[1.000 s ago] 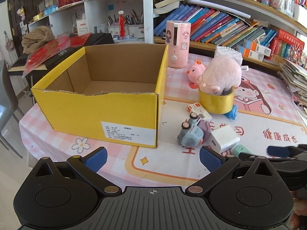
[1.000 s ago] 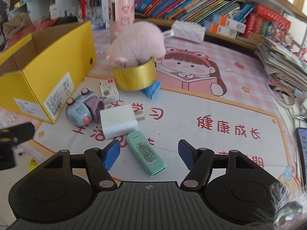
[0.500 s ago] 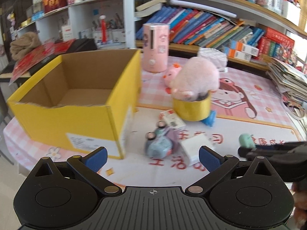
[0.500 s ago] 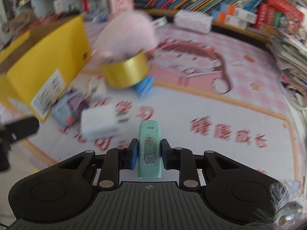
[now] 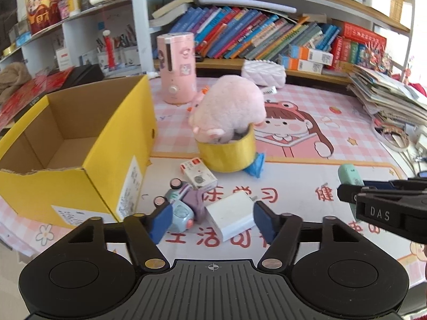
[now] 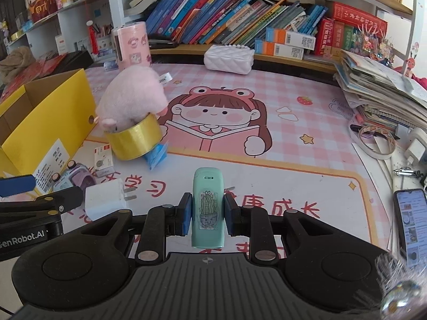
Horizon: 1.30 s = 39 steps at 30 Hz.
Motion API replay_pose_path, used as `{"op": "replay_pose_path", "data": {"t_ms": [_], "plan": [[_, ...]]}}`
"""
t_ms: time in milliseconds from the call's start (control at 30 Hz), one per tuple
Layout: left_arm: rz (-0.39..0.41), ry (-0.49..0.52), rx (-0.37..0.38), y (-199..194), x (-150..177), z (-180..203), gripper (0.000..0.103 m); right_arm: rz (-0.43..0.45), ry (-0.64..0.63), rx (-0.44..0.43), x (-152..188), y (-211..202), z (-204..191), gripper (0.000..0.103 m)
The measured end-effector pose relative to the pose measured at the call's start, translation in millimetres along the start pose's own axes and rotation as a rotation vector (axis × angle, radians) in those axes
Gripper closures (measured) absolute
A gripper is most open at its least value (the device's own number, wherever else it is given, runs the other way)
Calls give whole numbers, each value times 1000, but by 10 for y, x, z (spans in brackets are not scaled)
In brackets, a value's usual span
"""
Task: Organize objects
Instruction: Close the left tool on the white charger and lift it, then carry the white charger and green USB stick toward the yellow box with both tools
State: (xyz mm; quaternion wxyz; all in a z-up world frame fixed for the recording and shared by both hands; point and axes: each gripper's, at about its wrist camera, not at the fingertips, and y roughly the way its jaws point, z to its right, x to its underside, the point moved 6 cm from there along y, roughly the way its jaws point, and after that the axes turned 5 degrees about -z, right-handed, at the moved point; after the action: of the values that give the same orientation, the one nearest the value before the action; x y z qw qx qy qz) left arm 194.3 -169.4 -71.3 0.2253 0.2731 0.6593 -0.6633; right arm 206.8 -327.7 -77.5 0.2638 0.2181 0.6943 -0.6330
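Now right tongs [image 6: 205,214] pinching mint case [image 6: 207,208], lifted off tabletop [image 6: 307,176]. Left tongs [image 5: 210,220] closing around white charger [image 5: 231,218], pads not yet touching. Risk: left pad clips toy car [image 5: 178,205] just left, skewing grip. Yellow box [image 5: 80,144] far left.

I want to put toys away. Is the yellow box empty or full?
It looks empty. In the left wrist view the yellow box stands open, and only bare brown cardboard floor shows. Its near wall hides the nearest corner.
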Motion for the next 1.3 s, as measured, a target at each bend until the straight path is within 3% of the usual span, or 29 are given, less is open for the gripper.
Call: {"op": "replay_pose_path", "data": {"t_ms": [233,433,800,933,1033,1300], "plan": [[-25,35,-6,141,-8,61,45,0,1,3,11,7,20,80],[-94,57,46,349,27,235,47,-4,1,24,-11,48,83,80],[-177,-39,2,791,8,188,43,-19,-22,48,-35,146,184,80],[-166,-50,11,794,-9,195,46,-27,-16,51,-23,156,206,80],[-165,-67,59,716,-20,201,50,-38,8,60,3,167,254,80],[16,-124,238,158,-196,155,50,-69,101,76,84,168,273,80]]}}
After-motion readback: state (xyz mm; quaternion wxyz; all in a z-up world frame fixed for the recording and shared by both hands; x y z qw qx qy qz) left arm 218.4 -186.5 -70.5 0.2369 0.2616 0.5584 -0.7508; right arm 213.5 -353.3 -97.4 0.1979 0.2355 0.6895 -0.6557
